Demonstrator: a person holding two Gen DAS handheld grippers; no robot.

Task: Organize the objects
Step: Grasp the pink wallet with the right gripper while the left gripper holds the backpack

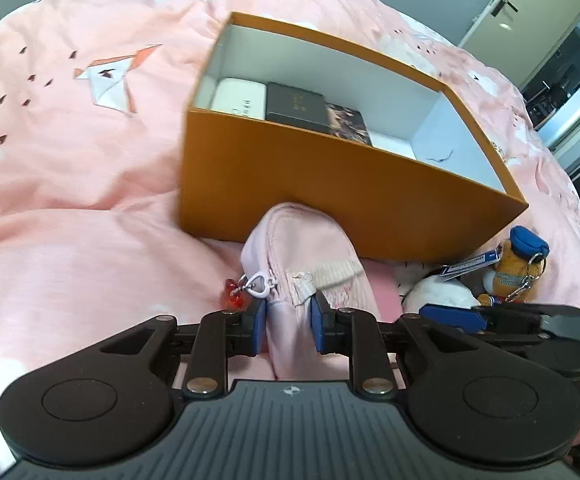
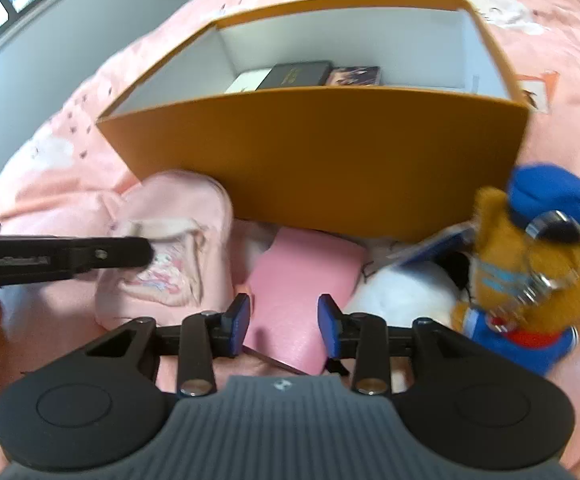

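An open orange box (image 1: 329,184) with a white inside lies on a pink bedspread; it also shows in the right wrist view (image 2: 321,152). Small flat boxes (image 1: 293,106) lie inside. My left gripper (image 1: 288,320) is shut on a pale pink zip pouch (image 1: 305,248) in front of the box. My right gripper (image 2: 284,324) is around a pink wallet (image 2: 301,292), its pads touching the edges. A brown bear toy in blue cap (image 2: 529,276) lies right of it, beside a white plush (image 2: 401,296).
The pink bedspread (image 1: 70,200) covers the bed. A red charm (image 1: 236,298) hangs off the pouch zip. The left gripper's finger (image 2: 62,260) crosses the right wrist view at left. A door (image 1: 521,8) stands far right.
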